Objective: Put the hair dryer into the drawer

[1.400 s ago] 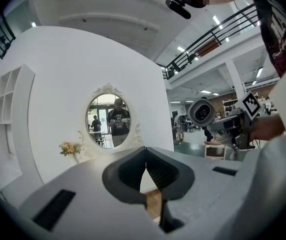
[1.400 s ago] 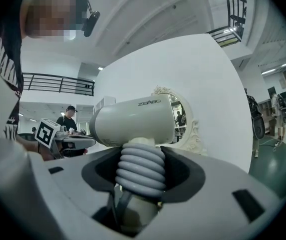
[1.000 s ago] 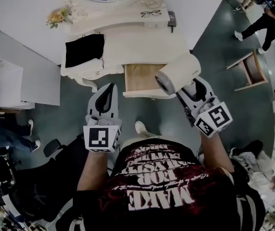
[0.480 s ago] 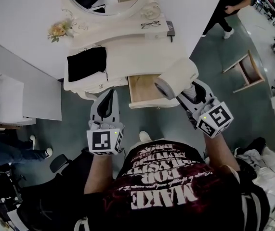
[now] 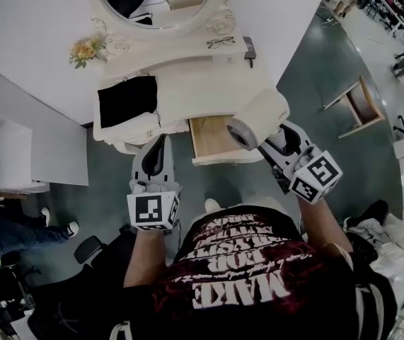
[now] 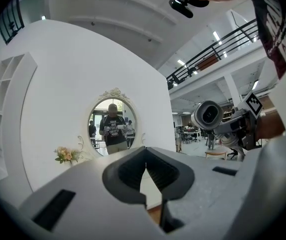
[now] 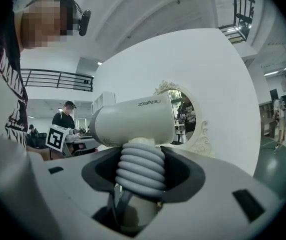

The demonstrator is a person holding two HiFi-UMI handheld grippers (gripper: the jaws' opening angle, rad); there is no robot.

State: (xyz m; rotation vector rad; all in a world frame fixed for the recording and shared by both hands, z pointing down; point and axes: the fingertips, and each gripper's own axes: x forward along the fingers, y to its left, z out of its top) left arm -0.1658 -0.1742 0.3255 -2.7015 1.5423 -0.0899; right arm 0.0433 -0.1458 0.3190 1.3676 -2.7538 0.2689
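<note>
Left of centre: the left gripper (image 5: 160,147) has its jaws clenched together on nothing and waits idle at the front edge of the dressing table (image 5: 202,76). Centre: the drawer (image 5: 212,134) stands pulled open, its wooden floor showing, ready to receive. Right of centre: the right gripper (image 5: 279,139) grasps the hair dryer (image 5: 258,117) by its ribbed handle. The barrel is over the drawer's right front corner, not yet inside.

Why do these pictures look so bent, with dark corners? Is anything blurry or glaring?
Left gripper view: a fisheye lens, so the wall bulges and the corners go black; the ceiling lights glare slightly. Right gripper view: same bending, hair dryer sharp, a mosaic patch laid over a face. Head view: edges curve, light even, drawer in focus.
</note>
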